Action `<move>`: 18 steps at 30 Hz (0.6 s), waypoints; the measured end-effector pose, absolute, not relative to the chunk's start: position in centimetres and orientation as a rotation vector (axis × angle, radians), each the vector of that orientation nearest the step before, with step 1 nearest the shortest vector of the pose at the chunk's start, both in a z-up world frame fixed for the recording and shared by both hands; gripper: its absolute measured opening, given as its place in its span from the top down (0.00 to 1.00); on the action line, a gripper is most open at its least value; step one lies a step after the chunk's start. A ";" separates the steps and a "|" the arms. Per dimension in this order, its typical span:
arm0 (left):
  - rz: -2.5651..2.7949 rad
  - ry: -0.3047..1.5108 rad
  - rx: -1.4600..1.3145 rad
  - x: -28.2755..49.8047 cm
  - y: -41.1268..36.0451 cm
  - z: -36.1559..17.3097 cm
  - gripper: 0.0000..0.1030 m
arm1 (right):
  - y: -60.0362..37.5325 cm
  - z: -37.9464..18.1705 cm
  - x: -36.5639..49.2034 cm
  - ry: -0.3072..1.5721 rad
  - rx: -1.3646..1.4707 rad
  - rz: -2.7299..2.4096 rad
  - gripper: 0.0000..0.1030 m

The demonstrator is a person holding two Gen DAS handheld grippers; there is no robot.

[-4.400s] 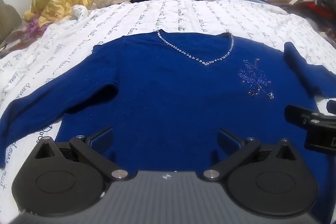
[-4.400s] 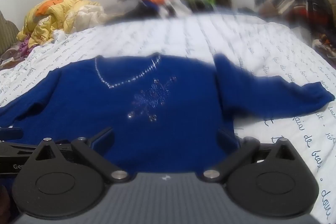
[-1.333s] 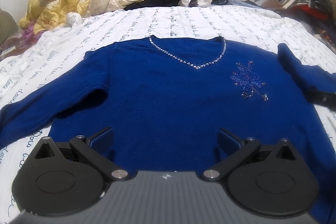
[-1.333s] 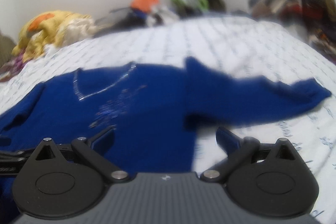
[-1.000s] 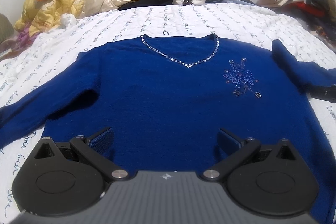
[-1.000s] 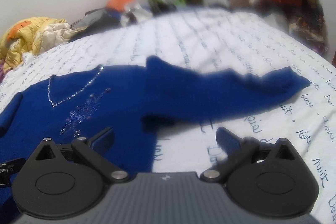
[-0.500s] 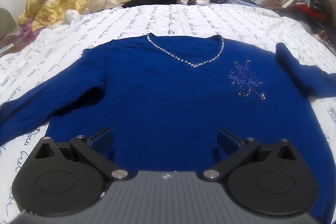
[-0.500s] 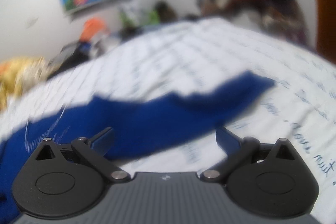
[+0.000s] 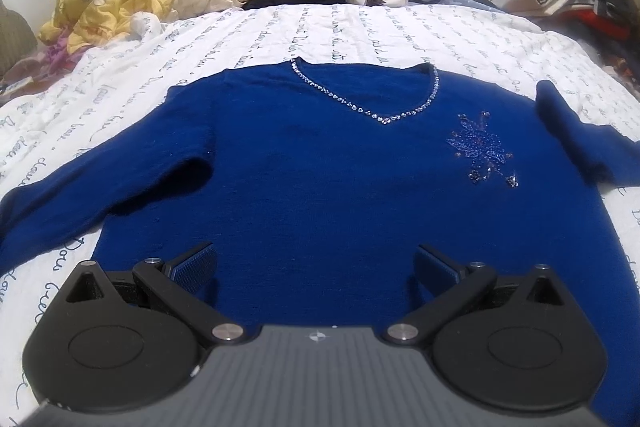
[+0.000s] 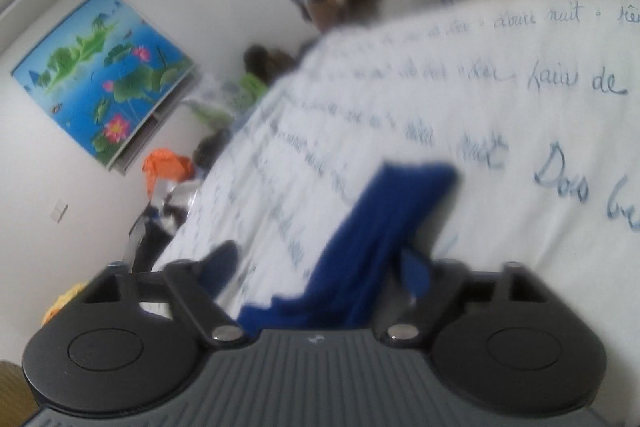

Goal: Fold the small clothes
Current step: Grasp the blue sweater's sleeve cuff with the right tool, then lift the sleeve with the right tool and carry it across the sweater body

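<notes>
Looking along my left gripper [image 9: 315,265], I see the blue sweater [image 9: 320,179] lying flat, front up, on the bed sheet [image 9: 360,31] with its script print; my jaws there stand wide apart over the hem, nothing between them. My right gripper [image 10: 320,263] is rolled sideways, the picture blurred. Its jaws have just been closing, and the sweater's sleeve [image 10: 380,227] runs between them, lying against the right-hand finger [image 10: 416,273]; the other finger stands clear, so I have no grip there.
</notes>
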State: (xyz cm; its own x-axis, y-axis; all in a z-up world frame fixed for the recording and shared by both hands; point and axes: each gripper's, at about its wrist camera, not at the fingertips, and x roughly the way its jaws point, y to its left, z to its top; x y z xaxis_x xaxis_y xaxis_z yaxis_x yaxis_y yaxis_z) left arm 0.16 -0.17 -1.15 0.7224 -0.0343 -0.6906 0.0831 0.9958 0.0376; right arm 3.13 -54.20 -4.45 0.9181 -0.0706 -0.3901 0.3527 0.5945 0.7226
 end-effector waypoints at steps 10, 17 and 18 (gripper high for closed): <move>-0.049 0.760 0.061 0.0 0.6 -1.0 0.00 | -57.3 -4.9 2.9 0.292 0.949 -0.421 0.94; -0.047 0.761 0.041 0.2 0.9 -0.9 0.00 | -56.5 1.9 -1.3 0.129 0.545 -0.691 0.96; -0.050 0.760 0.042 0.2 0.9 -0.9 0.00 | -56.2 2.7 -1.7 0.107 0.516 -0.699 0.96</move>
